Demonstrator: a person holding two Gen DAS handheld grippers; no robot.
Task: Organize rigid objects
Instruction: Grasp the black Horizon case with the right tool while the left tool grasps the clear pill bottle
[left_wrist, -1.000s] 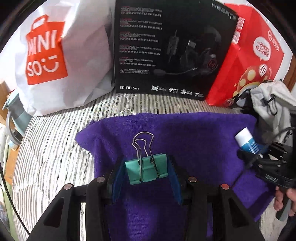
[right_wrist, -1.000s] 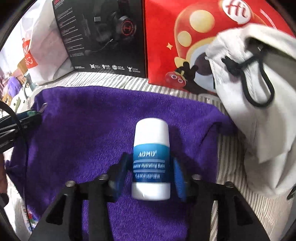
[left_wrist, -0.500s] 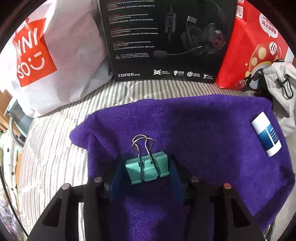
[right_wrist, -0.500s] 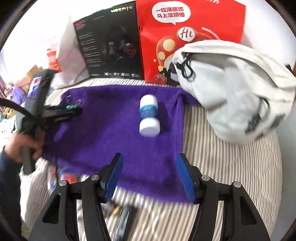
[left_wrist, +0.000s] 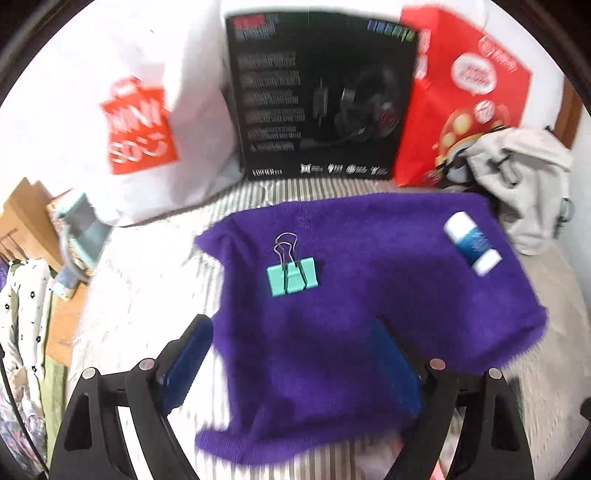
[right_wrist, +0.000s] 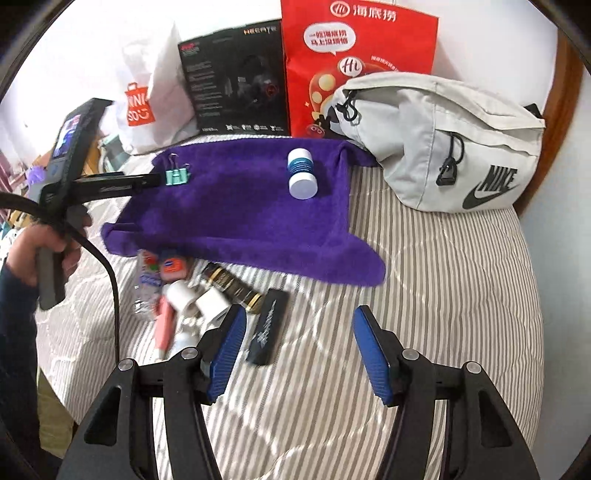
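Looking down the left wrist view, the left claw (left_wrist: 291, 363) gapes wide with nothing between its blue pads, poised above the near edge of a purple fleece cloth (left_wrist: 369, 317) spread on a grey-and-white striped bed (left_wrist: 147, 295). Well ahead of the pads lies a mint-green binder clip with silver wire handles (left_wrist: 291, 277), flat on the cloth, handles pointing away. Far over on the cloth's right side rests a white cylindrical bottle with a blue label (left_wrist: 472, 244), lying on its side. Behind the cloth stand a white shopping bag with an orange logo (left_wrist: 140, 125), a black headset box (left_wrist: 317, 99) and a red paper bag (left_wrist: 465, 92), with a light grey fabric pouch (left_wrist: 528, 184) slumped at the right. This view is motion-blurred.

Over to the right wrist view: the right claw (right_wrist: 299, 356) is also spread wide and empty, hovering over bare striped bedding. The bottle sits on the cloth's far side, the clip near its far left corner, right at the tips of the other gripper held in a hand (right_wrist: 44, 243) at the left edge. Just off the cloth's near edge lies a jumble of small items: a dark ribbed tube with gold bands (right_wrist: 232, 286), a black rectangular case (right_wrist: 267, 326), white caps and a pink stick. The grey pouch carries a Nike logo.
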